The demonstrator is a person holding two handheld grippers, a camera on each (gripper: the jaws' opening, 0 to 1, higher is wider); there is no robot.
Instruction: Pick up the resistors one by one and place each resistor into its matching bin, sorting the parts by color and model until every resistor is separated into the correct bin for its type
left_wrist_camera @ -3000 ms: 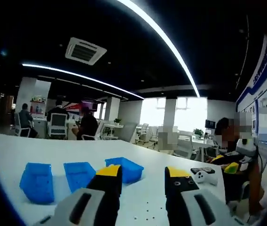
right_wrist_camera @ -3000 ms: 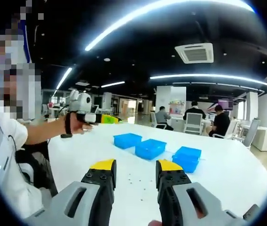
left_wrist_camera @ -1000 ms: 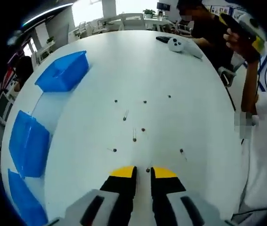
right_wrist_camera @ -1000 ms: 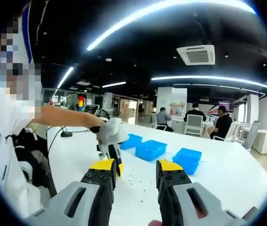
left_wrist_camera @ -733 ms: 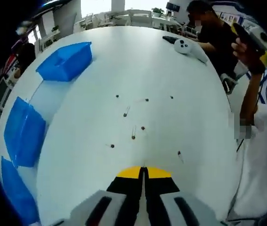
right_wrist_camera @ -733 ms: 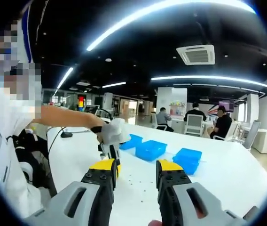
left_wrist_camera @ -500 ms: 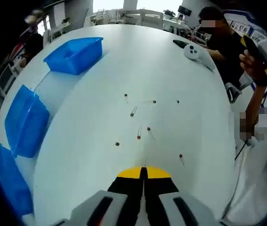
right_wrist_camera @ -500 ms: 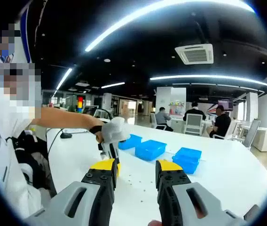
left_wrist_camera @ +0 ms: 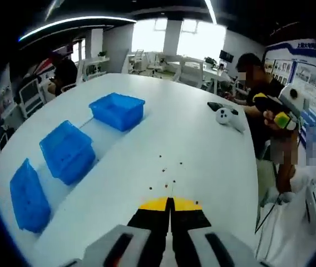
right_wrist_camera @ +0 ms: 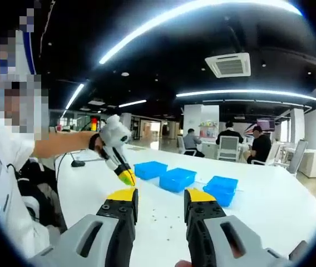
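My left gripper (left_wrist_camera: 170,203) is shut, its yellow tips pressed together above the white table (left_wrist_camera: 202,144); the resistor it closed on is hidden between them. Several tiny resistors (left_wrist_camera: 166,172) lie scattered just ahead. Three blue bins (left_wrist_camera: 118,110) (left_wrist_camera: 67,151) (left_wrist_camera: 29,196) line the table's left side. In the right gripper view the left gripper (right_wrist_camera: 128,179) hangs tilted above the table, in front of the bins (right_wrist_camera: 177,178). My right gripper (right_wrist_camera: 161,196) is open and holds nothing, with resistors (right_wrist_camera: 158,214) on the table beyond it. It also appears as the right gripper (left_wrist_camera: 282,120) off the table's right edge.
A white controller (left_wrist_camera: 223,115) and a black remote (left_wrist_camera: 219,104) lie at the table's far right. A seated person in black (left_wrist_camera: 258,75) is behind them. Other people sit at desks (right_wrist_camera: 227,146) in the background. The holder's body (right_wrist_camera: 8,167) is at the left.
The left gripper's jaws closed over a resistor on the table, then rose and tilted up, bringing the bins and room into view. The right gripper stayed still and open.
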